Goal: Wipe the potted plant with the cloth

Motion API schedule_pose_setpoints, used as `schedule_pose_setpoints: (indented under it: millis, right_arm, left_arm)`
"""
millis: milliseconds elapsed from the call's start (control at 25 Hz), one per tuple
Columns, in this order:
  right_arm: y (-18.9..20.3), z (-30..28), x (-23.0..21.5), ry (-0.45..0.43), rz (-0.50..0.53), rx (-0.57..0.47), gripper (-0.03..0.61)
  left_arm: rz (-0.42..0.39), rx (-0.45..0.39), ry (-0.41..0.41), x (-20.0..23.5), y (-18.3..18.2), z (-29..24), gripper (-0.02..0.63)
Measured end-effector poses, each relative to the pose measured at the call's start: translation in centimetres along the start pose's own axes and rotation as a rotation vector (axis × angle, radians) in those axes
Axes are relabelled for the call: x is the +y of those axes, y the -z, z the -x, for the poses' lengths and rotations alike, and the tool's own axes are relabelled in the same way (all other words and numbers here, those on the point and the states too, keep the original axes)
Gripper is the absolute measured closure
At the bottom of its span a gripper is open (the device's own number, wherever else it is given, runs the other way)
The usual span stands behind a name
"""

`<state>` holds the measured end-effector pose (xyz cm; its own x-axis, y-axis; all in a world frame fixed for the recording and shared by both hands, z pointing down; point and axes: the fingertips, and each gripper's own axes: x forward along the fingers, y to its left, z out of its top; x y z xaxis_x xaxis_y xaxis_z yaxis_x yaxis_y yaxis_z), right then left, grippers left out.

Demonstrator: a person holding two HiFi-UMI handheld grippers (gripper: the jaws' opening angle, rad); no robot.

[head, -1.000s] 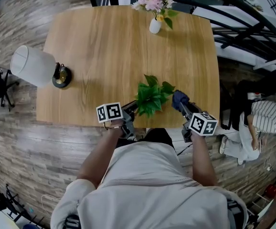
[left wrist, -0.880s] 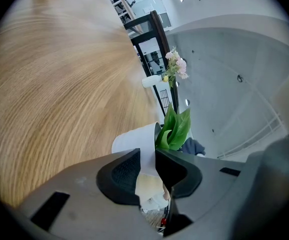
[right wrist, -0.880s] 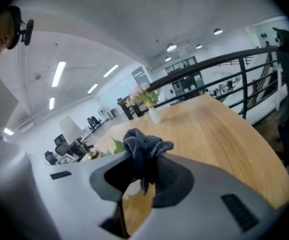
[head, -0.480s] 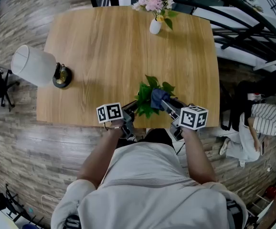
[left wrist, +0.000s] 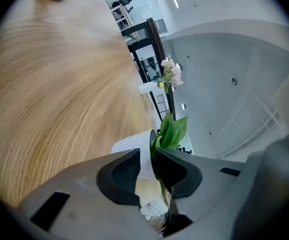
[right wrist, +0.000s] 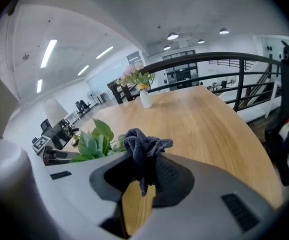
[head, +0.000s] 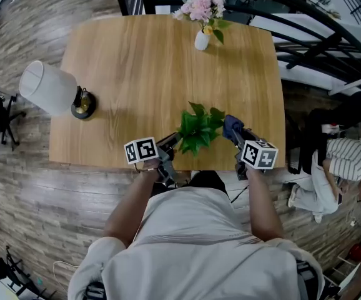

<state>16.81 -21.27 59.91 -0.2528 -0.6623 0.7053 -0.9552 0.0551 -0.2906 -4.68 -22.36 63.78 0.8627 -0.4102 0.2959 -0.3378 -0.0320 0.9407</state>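
A small potted plant (head: 199, 129) with broad green leaves stands near the front edge of the wooden table (head: 137, 61). My left gripper (head: 173, 141) is shut on the rim of its white pot (left wrist: 134, 151), one jaw outside and one inside, with the leaves (left wrist: 173, 130) rising past them. A dark blue cloth (head: 232, 125) is bunched in my right gripper (head: 233, 131), which is shut on it just right of the foliage. From the right gripper view the cloth (right wrist: 143, 145) sticks up between the jaws, with the plant (right wrist: 94, 141) to its left, apart from it.
A white vase of pink flowers (head: 202, 37) stands at the far table edge. A lamp with a white shade (head: 46, 87) sits at the left edge. A black railing (head: 318, 36) and a seated person (head: 343, 161) are to the right, off the table.
Half a second ago the right gripper held the cloth on top of the leaves; it has drawn back to the plant's right side. The left gripper and the pot stayed put.
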Motion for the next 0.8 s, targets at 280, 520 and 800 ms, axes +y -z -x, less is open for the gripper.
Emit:
schedule_pose_setpoints:
  millis: [280,520,800]
  right_arm:
    - [-5.3,4.8,1.7,0.036,0.09,-0.208,0.44]
    - [-10.9,9.1,6.8,0.063,0.28,-0.41,0.44]
    - [-14.2,14.1,13.2,-0.001,0.372,-0.578,0.446]
  left_arm:
    - [-0.276,-0.166,-0.13,-2.3,-6.8,5.8,0.543]
    - [-0.694,-0.284,-0.146,-10.6,-10.9,9.6,0.559]
    - [-1.067,-0.483,-0.175,-19.8,-11.5,14.8,0.572]
